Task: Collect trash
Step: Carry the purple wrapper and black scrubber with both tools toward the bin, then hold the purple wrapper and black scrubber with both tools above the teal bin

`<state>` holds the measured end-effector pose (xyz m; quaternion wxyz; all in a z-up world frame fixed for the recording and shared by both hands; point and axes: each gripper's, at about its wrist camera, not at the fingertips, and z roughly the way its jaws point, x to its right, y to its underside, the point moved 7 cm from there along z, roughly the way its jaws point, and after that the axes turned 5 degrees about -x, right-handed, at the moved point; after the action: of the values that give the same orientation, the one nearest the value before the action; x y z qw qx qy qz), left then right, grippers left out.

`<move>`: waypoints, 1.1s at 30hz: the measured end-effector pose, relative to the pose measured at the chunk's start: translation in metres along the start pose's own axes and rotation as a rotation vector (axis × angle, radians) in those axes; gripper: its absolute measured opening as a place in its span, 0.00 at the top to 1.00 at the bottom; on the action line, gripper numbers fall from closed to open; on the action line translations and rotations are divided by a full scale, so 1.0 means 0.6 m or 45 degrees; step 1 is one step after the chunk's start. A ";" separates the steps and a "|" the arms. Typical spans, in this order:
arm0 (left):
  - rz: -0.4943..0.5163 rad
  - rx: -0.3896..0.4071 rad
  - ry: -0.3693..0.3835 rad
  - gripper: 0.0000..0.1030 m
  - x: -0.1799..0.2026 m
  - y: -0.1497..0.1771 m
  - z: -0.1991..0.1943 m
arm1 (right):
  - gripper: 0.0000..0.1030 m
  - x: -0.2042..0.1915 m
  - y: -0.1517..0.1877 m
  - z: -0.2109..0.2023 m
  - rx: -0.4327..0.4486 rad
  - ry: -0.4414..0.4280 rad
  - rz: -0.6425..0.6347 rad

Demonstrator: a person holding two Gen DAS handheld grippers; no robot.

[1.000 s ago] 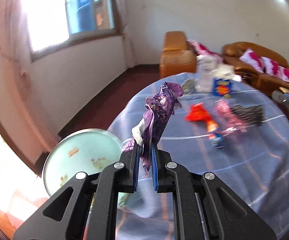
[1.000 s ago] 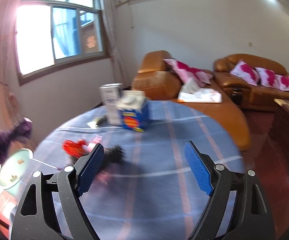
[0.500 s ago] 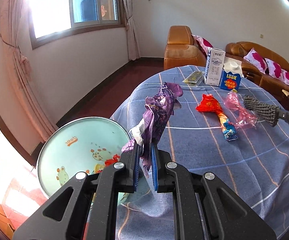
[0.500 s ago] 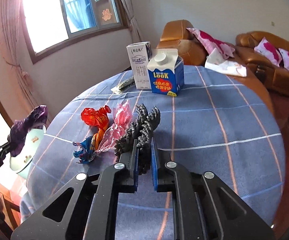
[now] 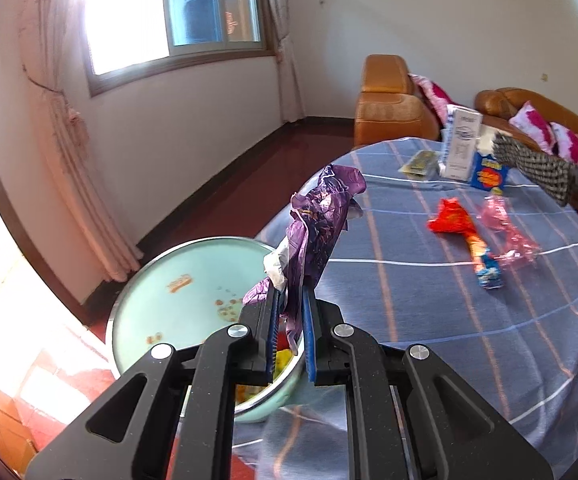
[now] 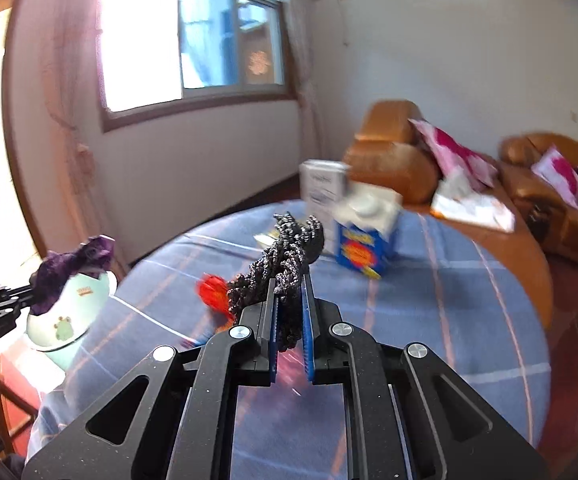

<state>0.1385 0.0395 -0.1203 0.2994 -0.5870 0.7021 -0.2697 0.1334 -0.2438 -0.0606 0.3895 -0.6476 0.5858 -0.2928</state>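
Observation:
My left gripper (image 5: 290, 328) is shut on a crumpled purple wrapper (image 5: 321, 220) and holds it above the near edge of a pale green basin (image 5: 177, 280) beside the table. My right gripper (image 6: 290, 328) is shut on a black-and-silver wrapper (image 6: 285, 256), lifted above the blue checked tablecloth (image 6: 429, 320). That wrapper also shows at the right of the left wrist view (image 5: 537, 168). A red wrapper (image 5: 455, 222) and a pink clear wrapper (image 5: 505, 228) lie on the table. The purple wrapper (image 6: 73, 264) and basin (image 6: 69, 320) show at the left of the right wrist view.
A white carton (image 5: 463, 144) and a blue carton (image 5: 489, 174) stand at the table's far side, with a small flat packet (image 5: 421, 164) next to them. Orange sofas with pink cushions (image 5: 393, 104) stand behind. Some scraps lie in the basin.
My right gripper closed on the black-and-silver wrapper and lifted it off the table. My left gripper, still holding the purple wrapper, has moved over the basin.

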 end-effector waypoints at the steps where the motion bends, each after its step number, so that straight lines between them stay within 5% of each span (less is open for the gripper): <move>1: -0.004 -0.003 -0.023 0.90 -0.007 0.001 0.001 | 0.90 -0.016 -0.007 0.010 0.005 -0.032 -0.031; 12: -0.077 -0.047 -0.164 0.90 -0.091 0.009 0.004 | 0.90 -0.149 -0.044 0.108 0.009 -0.288 -0.232; 33: -0.128 -0.128 -0.310 0.90 -0.164 0.034 0.022 | 0.90 -0.313 -0.040 0.187 -0.018 -0.498 -0.474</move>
<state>0.1477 0.1397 -0.1341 0.3387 -0.6642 0.6429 -0.1755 0.2134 -0.0403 -0.0848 0.4302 -0.7911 0.3721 -0.2248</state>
